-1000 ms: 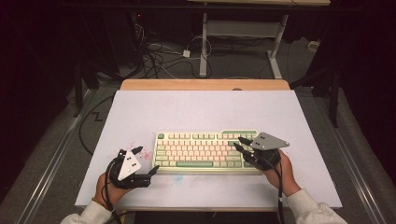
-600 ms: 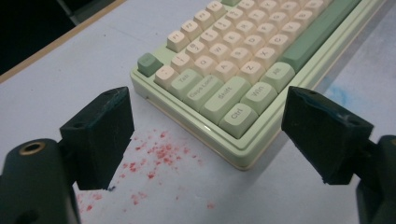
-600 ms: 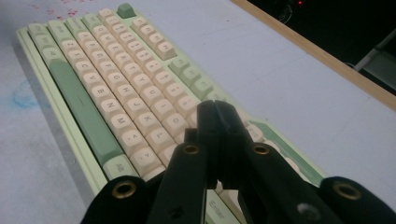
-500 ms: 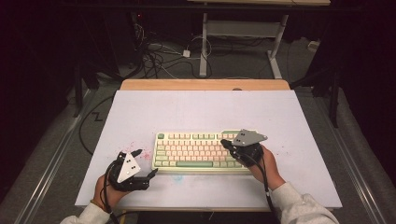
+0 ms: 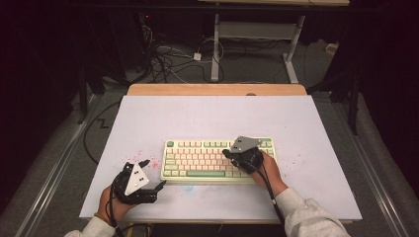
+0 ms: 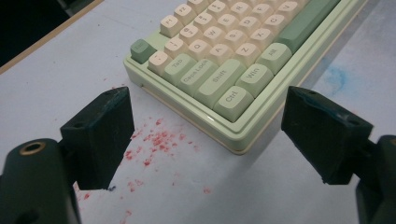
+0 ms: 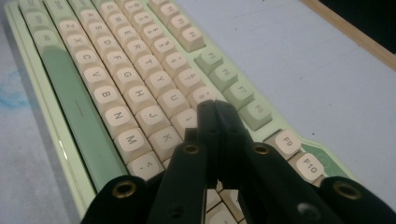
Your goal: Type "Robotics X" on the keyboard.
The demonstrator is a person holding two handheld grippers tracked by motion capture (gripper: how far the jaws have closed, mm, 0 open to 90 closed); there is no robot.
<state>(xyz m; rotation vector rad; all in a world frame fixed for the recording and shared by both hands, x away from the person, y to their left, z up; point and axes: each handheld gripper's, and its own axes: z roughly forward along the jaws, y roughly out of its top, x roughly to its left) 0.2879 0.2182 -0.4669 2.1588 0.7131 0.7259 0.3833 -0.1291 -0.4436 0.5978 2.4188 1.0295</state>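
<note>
A pale green keyboard [image 5: 217, 159] with cream keys lies at the near middle of the white table top [image 5: 212, 118]. My right gripper [image 5: 228, 152] hovers low over the keyboard's right half with its jaws pressed together and nothing between them. In the right gripper view its tips [image 7: 215, 109] sit just above the keys [image 7: 140, 88] near I and K. My left gripper [image 5: 154, 173] rests off the keyboard's near left corner, open. In the left gripper view its fingers [image 6: 100, 133] stand wide apart, framing the keyboard corner [image 6: 233, 121] with the Ctrl key.
Red specks [image 6: 156, 140] dot the table beside the keyboard's left end, and a faint blue smear [image 6: 334, 77] lies by its front edge. A wooden strip [image 5: 217, 89] runs along the table's far edge. Cables [image 5: 168, 59] and metal frame legs [image 5: 215, 44] lie beyond.
My right gripper has slid left from the keyboard's right end to over its right half, staying shut. The left gripper has hardly moved.
</note>
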